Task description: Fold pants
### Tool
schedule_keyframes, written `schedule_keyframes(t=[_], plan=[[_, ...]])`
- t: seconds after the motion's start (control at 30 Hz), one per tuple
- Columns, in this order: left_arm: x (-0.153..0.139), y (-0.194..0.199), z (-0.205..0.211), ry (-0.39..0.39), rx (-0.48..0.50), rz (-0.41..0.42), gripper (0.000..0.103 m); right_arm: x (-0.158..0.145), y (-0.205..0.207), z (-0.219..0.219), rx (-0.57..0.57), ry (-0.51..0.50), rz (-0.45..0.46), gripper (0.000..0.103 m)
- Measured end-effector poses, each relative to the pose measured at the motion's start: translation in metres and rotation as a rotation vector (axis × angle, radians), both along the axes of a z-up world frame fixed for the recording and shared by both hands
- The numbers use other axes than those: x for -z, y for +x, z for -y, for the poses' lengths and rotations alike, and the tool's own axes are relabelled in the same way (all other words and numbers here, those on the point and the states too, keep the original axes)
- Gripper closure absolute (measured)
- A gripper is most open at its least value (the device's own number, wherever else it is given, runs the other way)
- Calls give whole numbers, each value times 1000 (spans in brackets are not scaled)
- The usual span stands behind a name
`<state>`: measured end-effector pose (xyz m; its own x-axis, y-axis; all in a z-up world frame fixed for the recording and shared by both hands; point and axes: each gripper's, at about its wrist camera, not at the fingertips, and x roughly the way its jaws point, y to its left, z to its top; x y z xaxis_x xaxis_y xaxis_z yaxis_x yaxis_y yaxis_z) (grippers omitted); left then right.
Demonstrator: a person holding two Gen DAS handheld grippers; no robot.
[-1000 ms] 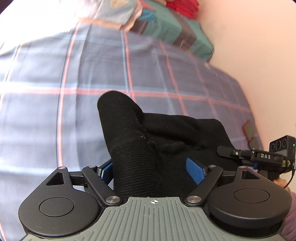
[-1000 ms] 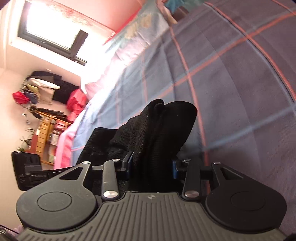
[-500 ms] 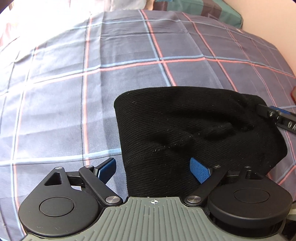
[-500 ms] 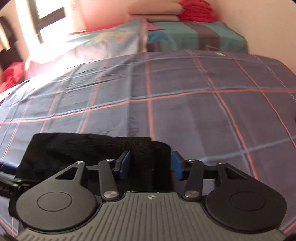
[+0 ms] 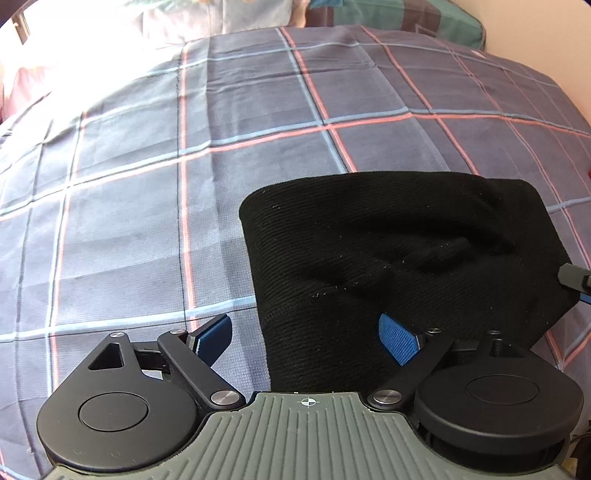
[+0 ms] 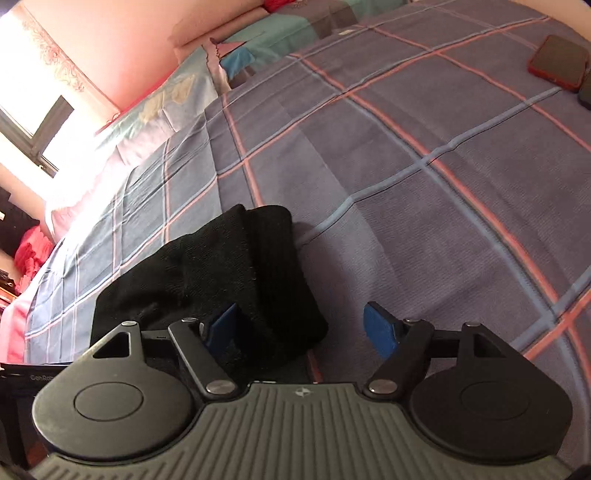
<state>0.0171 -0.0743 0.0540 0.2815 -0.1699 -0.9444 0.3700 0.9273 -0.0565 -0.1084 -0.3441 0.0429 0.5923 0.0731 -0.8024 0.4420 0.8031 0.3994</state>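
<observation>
The black knit pants (image 5: pixel 399 258) lie folded into a compact bundle on the plaid bedsheet (image 5: pixel 147 184). My left gripper (image 5: pixel 306 332) is open, its blue pads (image 5: pixel 397 338) spread at the bundle's near left corner, with the cloth lying between them. My right gripper (image 6: pixel 301 326) is open too, with the bundle's right end (image 6: pixel 236 273) lying between its blue pads (image 6: pixel 376 326). The tip of the right gripper shows at the right edge of the left wrist view (image 5: pixel 574 277).
Pillows (image 5: pixel 221 18) and folded bedding (image 6: pixel 266 40) lie at the head of the bed. A red-cased phone (image 6: pixel 557 62) lies on the sheet at the far right. A window (image 6: pixel 40 122) and a pink wall are at the left.
Both grippers lowered the pants onto the bed and opened. One second ago each was shut on the raised cloth. The bundle now lies flat on the sheet.
</observation>
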Motion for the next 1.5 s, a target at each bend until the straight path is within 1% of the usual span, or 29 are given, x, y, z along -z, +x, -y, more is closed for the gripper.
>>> schedule_keyframes(t=[0.07, 0.13, 0.2, 0.27, 0.3, 0.4, 0.57, 0.73, 0.93, 1.17, 1.5], plan=[[-2, -2, -3, 10, -3, 2, 0, 0, -7, 2, 22, -5, -16, 19], [-6, -6, -9, 16, -8, 8, 0, -1, -15, 5, 71, 2, -30, 17], [-11, -11, -15, 29, -14, 13, 0, -1, -25, 7, 128, -41, -82, 17], [-15, -17, -21, 36, -21, 12, 0, -1, -32, 4, 136, -93, -120, 17], [-18, -21, -25, 39, -25, 12, 0, -2, -36, 1, 131, -113, -127, 17], [-26, -37, -33, 71, -41, 19, 0, -8, -44, -13, 89, -138, -107, 17], [-30, -60, -38, 100, -38, 13, 0, -26, -44, -55, -58, -225, -62, 17], [-21, -75, -32, 157, 3, 6, 0, -30, -43, -91, -167, -259, -37, 16], [-12, -85, -29, 163, 23, -24, 0, -30, -48, -117, -237, -293, -42, 16], [-9, -88, -27, 164, 41, -32, 0, -27, -52, -123, -240, -301, -53, 16], [-10, -87, -25, 154, 56, -33, 0, -24, -54, -121, -220, -285, -67, 16]])
